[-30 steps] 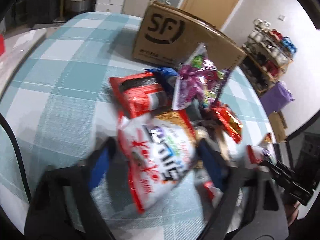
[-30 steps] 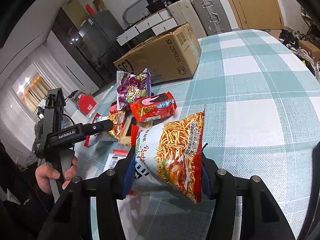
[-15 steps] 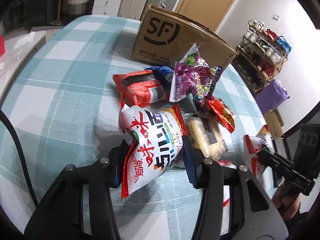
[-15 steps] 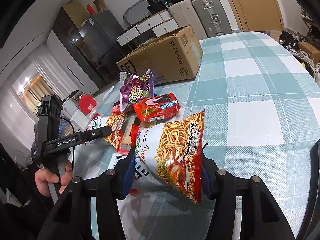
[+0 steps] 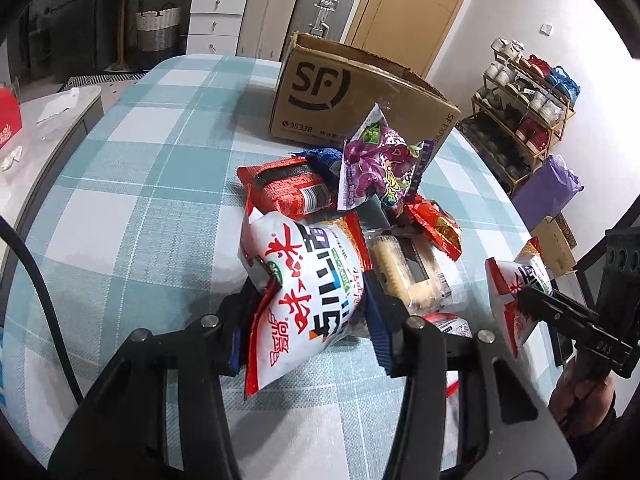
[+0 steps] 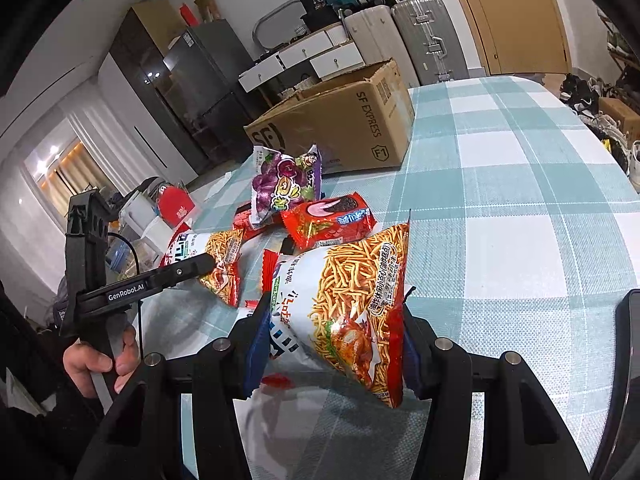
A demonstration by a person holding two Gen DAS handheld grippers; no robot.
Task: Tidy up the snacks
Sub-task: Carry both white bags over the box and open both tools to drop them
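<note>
My left gripper [image 5: 310, 296] is shut on a white-and-red fried-noodle snack bag [image 5: 308, 264], held upright just above the checked tablecloth; from the right wrist view the same gripper [image 6: 202, 266] and bag [image 6: 220, 256] show at the left. My right gripper [image 6: 332, 320] is shut on a second, similar noodle bag [image 6: 348, 300], also seen at the right edge [image 5: 512, 292]. Between them lies a pile: a purple grape candy bag [image 5: 380, 168], a red biscuit pack [image 5: 292, 188], a clear-wrapped cake pack [image 5: 408, 268] and a small red sachet [image 5: 436, 224].
An open cardboard SF box [image 5: 352, 96] stands behind the pile, with its side toward me [image 6: 340, 124]. The teal checked table [image 5: 140, 200] stretches left and far right [image 6: 520, 208]. A grey side counter [image 5: 48, 112] is at the left, a shoe rack [image 5: 528, 92] at the right.
The left gripper's jaws closed on the white-and-red noodle bag, raised it off the cloth and drew it back from the pile. The right gripper kept still with its bag.
</note>
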